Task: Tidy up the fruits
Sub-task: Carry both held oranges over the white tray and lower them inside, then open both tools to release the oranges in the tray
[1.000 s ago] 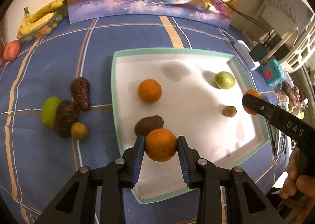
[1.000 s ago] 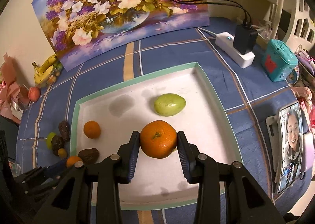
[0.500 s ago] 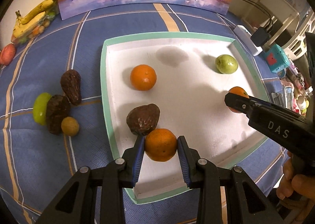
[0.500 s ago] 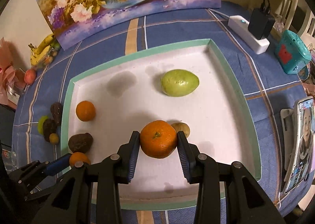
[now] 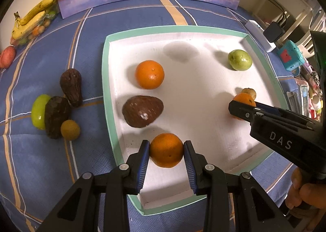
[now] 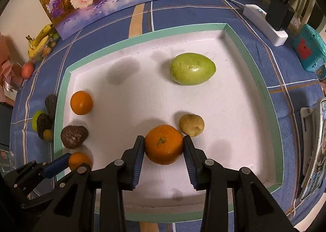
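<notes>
Oranges – round, glossy, left orange (image 5: 166, 149) pinched betw. left gripper (image 5: 166, 150) fingers, stem-up orange (image 6: 164, 144) – right gripper (image 6: 164, 146) fingers.

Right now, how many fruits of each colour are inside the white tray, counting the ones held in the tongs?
Orange: 3, one free, one in the left tongs, one in the right tongs
Green: 1
Dark brown: 1
Yellowish tan: 1
Total: 6
</notes>
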{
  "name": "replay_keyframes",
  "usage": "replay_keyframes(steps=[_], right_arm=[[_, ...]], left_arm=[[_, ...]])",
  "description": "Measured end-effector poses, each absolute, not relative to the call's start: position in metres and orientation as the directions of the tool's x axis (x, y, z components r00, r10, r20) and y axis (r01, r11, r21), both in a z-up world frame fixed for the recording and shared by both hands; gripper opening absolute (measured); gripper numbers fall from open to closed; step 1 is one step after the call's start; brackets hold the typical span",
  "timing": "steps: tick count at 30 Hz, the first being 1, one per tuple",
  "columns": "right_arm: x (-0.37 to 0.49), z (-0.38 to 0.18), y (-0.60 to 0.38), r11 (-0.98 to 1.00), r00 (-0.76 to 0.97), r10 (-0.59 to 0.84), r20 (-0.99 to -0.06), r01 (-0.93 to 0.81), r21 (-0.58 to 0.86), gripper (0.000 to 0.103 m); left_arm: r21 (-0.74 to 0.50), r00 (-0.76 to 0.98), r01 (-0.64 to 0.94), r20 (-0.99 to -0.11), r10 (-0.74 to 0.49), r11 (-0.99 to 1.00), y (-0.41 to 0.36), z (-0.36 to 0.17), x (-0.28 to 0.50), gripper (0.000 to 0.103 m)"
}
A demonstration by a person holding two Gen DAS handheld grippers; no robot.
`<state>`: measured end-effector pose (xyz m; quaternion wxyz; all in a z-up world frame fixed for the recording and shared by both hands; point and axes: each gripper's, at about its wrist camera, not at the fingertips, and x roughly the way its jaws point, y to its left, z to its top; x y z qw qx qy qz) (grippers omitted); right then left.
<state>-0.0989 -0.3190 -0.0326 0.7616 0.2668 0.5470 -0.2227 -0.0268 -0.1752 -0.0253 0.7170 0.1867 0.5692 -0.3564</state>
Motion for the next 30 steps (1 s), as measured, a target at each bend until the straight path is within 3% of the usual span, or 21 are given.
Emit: replay_keyframes(steps=[12,30], right_arm=[[-0.091,-0.031,-0.317,0.762,0.289,-0.063,-0.955,0.632,0.141,0.04],[-0.1,0.017,-0.319,0.762,0.389,-0.14,-0.91,0.63,0.152,0.04]], left_arm=[[-0.125,0.113,0.731,-0.948,-0.299,0.671,-0.18,-0.019,-0.026,0.038],[-0.144,0.19,0.693,-0.908,-0.372,0.707,-0.155,0.015,-0.005,0.04]])
